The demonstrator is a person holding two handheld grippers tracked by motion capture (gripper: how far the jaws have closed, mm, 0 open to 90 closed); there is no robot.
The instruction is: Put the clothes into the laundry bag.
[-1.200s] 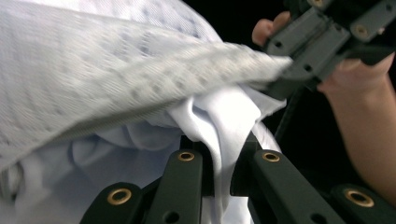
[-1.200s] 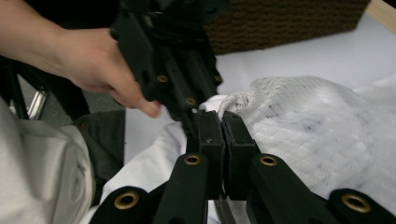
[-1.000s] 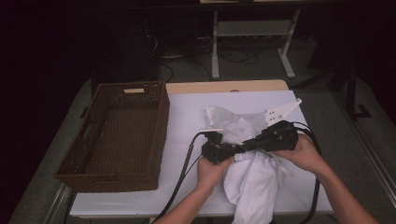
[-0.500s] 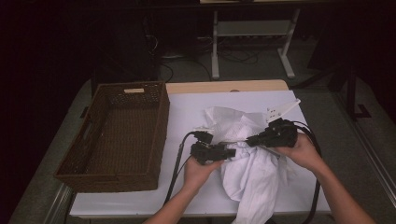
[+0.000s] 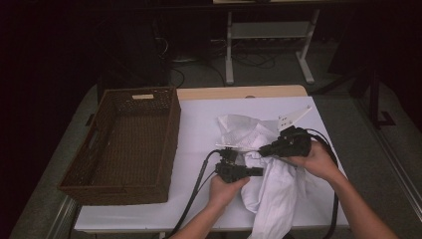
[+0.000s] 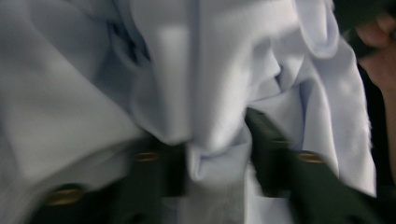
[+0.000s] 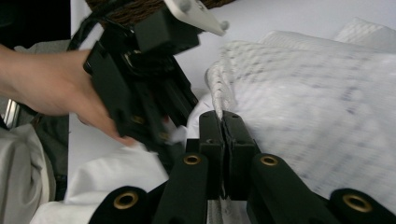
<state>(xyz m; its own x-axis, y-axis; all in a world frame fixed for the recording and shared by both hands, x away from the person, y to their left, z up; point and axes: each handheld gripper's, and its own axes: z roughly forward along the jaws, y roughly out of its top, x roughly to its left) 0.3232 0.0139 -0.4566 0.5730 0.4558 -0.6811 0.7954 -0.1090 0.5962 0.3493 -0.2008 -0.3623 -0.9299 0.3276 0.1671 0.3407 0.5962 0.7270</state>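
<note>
Two grippers, left and right, each pinch a fold of the white shirt at the table's front edge, apparently for folding; the wicker basket waits beside.

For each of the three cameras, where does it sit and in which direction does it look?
High view: above the person's side, looking forward and down on the table, basket and white cloth; both forearms enter from below.
Left gripper view: on the left claw, looking along its jaws, which are closed on bunched cloth.
Right gripper view: on the right claw, jaws pinching a cloth edge; the other hand shows beyond.
Shared: all three show the same cloth.
</note>
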